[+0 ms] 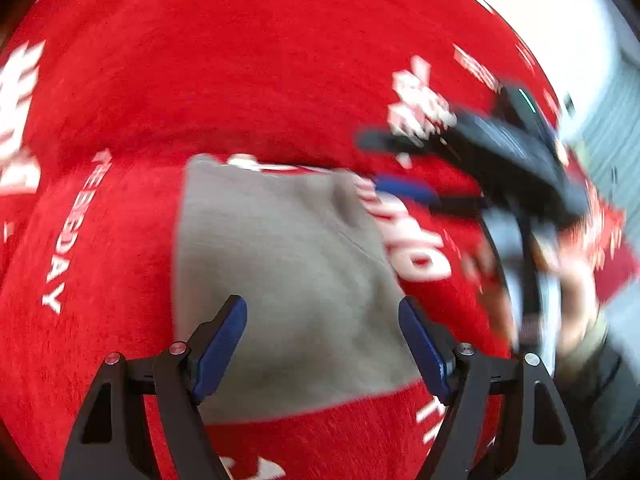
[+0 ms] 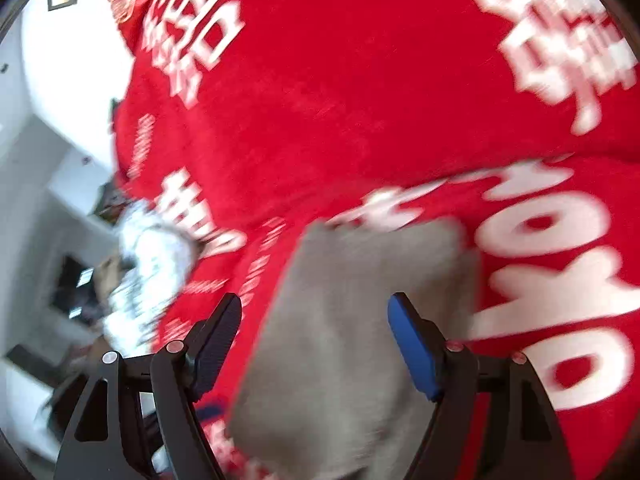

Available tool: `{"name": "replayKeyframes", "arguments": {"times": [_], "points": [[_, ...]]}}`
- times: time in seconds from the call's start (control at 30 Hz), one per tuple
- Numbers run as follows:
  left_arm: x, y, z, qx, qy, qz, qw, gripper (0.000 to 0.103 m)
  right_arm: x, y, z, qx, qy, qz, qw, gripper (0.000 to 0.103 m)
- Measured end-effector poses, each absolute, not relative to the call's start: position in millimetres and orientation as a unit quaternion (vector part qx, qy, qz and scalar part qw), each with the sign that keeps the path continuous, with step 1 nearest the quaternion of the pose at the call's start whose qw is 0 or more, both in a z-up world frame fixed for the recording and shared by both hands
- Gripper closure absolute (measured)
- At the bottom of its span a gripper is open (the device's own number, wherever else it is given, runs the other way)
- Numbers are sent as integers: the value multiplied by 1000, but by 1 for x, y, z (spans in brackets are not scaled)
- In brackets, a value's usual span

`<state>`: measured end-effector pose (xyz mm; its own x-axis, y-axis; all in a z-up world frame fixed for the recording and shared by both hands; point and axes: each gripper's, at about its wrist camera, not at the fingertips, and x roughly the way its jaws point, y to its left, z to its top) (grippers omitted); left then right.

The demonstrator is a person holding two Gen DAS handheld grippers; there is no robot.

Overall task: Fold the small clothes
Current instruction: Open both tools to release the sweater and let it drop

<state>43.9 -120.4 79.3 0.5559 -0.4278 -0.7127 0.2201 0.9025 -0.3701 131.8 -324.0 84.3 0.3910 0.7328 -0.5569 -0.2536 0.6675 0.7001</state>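
A: What lay across the left wrist view, starting from the left edge?

B: A red blanket (image 1: 132, 216) with white lettering filled it. The grey garment (image 1: 280, 280) sat in the lower centre, flat on the blanket, with the left gripper (image 1: 323, 346) spread wide above it, holding nothing.

A: And at the right?

B: The right gripper (image 1: 404, 164), blurred, reached in from the upper right.

A: In the right wrist view?

B: A patterned white cloth (image 2: 148, 264) lay at centre left. The garment (image 2: 360, 344) filled the lower middle; that gripper (image 2: 314, 346) gaped open, empty.
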Motion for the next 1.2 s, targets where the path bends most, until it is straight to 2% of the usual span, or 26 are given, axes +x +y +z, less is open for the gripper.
{"name": "replayKeyframes", "arguments": {"times": [0.07,0.2,0.23,0.27,0.3,0.43,0.53,0.7,0.83,0.87,0.93,1.2], "points": [[59,-101,69,-144,448,-153,869,24,131,-309,74,267,474,337,768,24],[85,-87,30,-111,503,-85,853,23,139,-308,46,226,512,256,788,25],[88,-84,18,-121,514,-94,844,19,141,-314,37,232,519,239,787,29],[88,-82,12,-130,517,-94,841,11,141,-319,33,244,518,237,785,30],[88,-80,10,-136,515,-90,841,9,139,-323,33,254,514,238,784,30],[79,-70,21,-155,504,-104,843,9,117,-326,57,236,492,249,800,30],[64,-64,33,-156,484,-108,854,9,84,-313,77,229,471,306,795,23],[47,-67,25,-130,496,-112,851,9,41,-301,62,243,488,353,760,22],[42,-62,6,-121,520,-98,840,9,26,-316,25,235,520,298,765,24],[41,-60,1,-124,524,-101,837,9,23,-323,18,253,518,298,760,28],[38,-59,-1,-122,521,-105,838,9,14,-335,16,280,503,299,761,29],[36,-28,36,-112,495,-115,854,9,-7,-365,53,193,492,201,825,18]]}}
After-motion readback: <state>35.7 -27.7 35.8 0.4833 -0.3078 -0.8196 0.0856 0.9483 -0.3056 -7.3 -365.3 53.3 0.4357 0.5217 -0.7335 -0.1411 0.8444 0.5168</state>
